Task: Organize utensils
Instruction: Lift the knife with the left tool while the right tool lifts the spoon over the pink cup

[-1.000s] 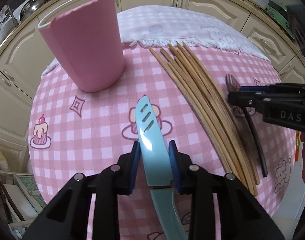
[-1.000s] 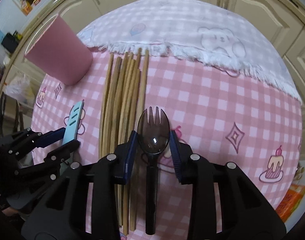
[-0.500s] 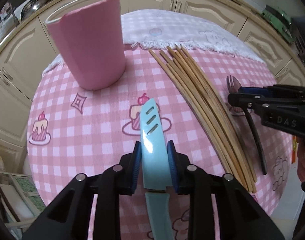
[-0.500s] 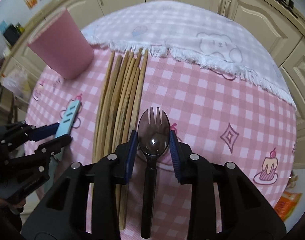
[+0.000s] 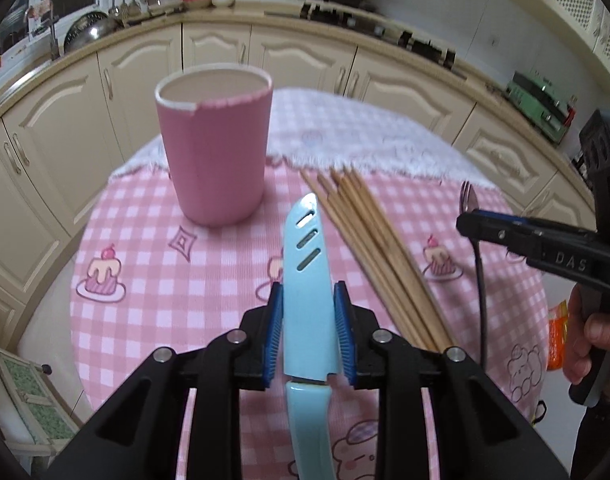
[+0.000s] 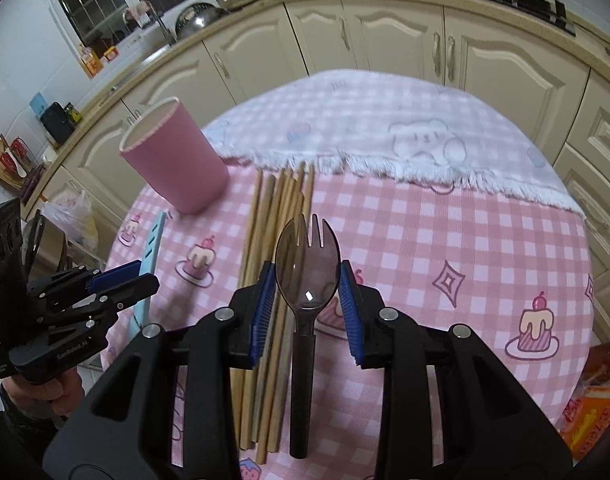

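My left gripper (image 5: 308, 332) is shut on a light blue knife (image 5: 308, 272) and holds it above the table, tip pointing at the pink cup (image 5: 215, 148), which stands upright and open. My right gripper (image 6: 307, 304) is shut on a dark spork (image 6: 305, 264) and holds it lifted over the table. The right gripper also shows at the right of the left wrist view (image 5: 471, 224), and the left gripper with the knife at the left of the right wrist view (image 6: 123, 280). Several wooden chopsticks (image 5: 377, 248) lie in a bundle on the pink checked cloth.
A white fringed cloth (image 6: 385, 128) covers the far half of the round table (image 5: 225, 272). Cream kitchen cabinets (image 5: 297, 56) curve behind it. An orange packet (image 6: 597, 396) lies beyond the table's right edge.
Both grippers have closed on their utensils and risen from the table, tilting level. The knife and the spork have come up with them.
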Demonstrator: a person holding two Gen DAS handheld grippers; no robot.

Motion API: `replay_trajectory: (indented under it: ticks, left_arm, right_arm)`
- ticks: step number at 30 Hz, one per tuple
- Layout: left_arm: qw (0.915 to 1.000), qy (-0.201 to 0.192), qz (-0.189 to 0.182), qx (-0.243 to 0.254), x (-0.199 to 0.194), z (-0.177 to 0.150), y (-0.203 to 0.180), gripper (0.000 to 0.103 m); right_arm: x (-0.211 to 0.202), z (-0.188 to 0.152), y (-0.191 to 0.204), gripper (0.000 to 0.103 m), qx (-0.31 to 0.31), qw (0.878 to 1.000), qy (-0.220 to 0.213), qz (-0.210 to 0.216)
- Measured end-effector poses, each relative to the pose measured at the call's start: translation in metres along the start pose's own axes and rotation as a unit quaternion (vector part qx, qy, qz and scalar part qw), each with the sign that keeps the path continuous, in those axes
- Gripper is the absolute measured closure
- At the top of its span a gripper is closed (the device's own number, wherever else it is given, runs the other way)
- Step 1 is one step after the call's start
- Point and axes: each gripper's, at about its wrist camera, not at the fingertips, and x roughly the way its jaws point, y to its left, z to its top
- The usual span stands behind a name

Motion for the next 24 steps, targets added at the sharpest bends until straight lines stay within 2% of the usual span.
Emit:
replay_trajectory:
  ticks: [7,13,20,24]
  left_arm:
    - [0.9972,-0.074,0.002,0.007,-0.025,0.012,-0.005,0.079]
    - [0.9903,-0.138,0.013,0.005,-0.054,0.026,-0.006,0.079]
    - [0.981,-0.193,0.017,0.01,-0.087,0.05,-0.003,0.079]
    - [0.9752,-0.221,0.014,0.007,-0.108,0.066,0.004,0.079]
  right_arm:
    - [-0.014,0.004,0.01,0.072,-0.012,1.0,-0.026,0.009]
    - [-0.03,0.016,0.02,0.072,-0.022,0.998,-0.059,0.018]
    - [-0.047,0.043,0.042,0.072,-0.037,0.993,-0.105,0.044]
    - [-0.058,0.071,0.063,0.072,-0.05,0.987,-0.14,0.066]
